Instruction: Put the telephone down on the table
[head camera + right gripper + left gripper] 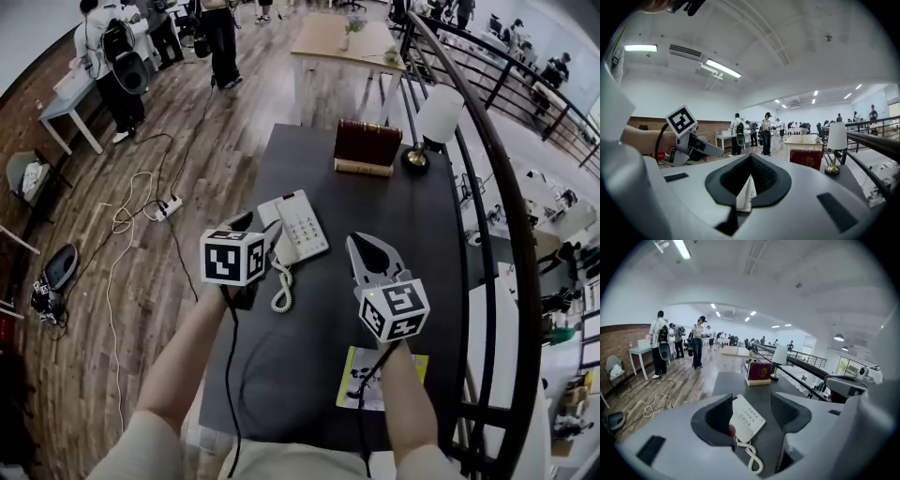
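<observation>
Lying flat on the table (394, 216), the phone (300, 225) needed no grip: left gripper (752, 404) hung above, jaws apart, empty; right gripper (366, 248) beside it, jaws together.

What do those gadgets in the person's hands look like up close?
The left gripper and the right gripper are light grey plastic tools, each with two jaws lined in black. Each carries a white cube printed with black square markers. A thin black cable trails back from each along the forearms, which show no sleeves.
</observation>
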A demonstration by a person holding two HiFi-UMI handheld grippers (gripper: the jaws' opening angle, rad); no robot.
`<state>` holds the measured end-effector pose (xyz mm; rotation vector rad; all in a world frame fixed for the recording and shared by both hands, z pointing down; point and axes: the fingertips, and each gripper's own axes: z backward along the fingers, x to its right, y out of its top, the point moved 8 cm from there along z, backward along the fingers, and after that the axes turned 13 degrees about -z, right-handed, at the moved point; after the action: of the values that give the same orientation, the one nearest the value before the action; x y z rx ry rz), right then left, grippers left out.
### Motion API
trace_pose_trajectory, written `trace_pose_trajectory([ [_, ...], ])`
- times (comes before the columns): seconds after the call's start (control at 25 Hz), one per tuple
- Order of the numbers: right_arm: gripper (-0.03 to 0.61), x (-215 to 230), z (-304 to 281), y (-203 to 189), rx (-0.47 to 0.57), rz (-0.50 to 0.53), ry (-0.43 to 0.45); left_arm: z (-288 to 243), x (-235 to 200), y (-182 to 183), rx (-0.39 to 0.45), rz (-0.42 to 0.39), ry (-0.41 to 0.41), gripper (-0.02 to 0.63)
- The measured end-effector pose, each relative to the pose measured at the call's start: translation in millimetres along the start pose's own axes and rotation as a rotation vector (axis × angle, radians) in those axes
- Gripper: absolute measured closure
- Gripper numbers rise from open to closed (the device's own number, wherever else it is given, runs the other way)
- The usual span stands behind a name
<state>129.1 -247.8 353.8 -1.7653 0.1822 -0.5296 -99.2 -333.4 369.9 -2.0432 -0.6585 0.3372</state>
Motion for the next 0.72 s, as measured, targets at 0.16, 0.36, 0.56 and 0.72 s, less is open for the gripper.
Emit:
trace_pose_trajectory([
  [0.16,0.577,-26,35,37,0.049,0.022,0.038,60,13,29,0.133,-0.029,0.054,0.355],
  [0.36,0.576,-53,82,73,0.117,0.092,0.071,131,39,56,0.303,-0.129,0.097,0.382],
  [0.56,0.577,-81,117,87,0.111,0.222,0.121,174,59,54,0.382,-0.281,0.168,0.441],
  [0.72,0.577,-97,140,86,0.098,0.253,0.153,199,70,45,0.398,-0.288,0.199,0.478],
])
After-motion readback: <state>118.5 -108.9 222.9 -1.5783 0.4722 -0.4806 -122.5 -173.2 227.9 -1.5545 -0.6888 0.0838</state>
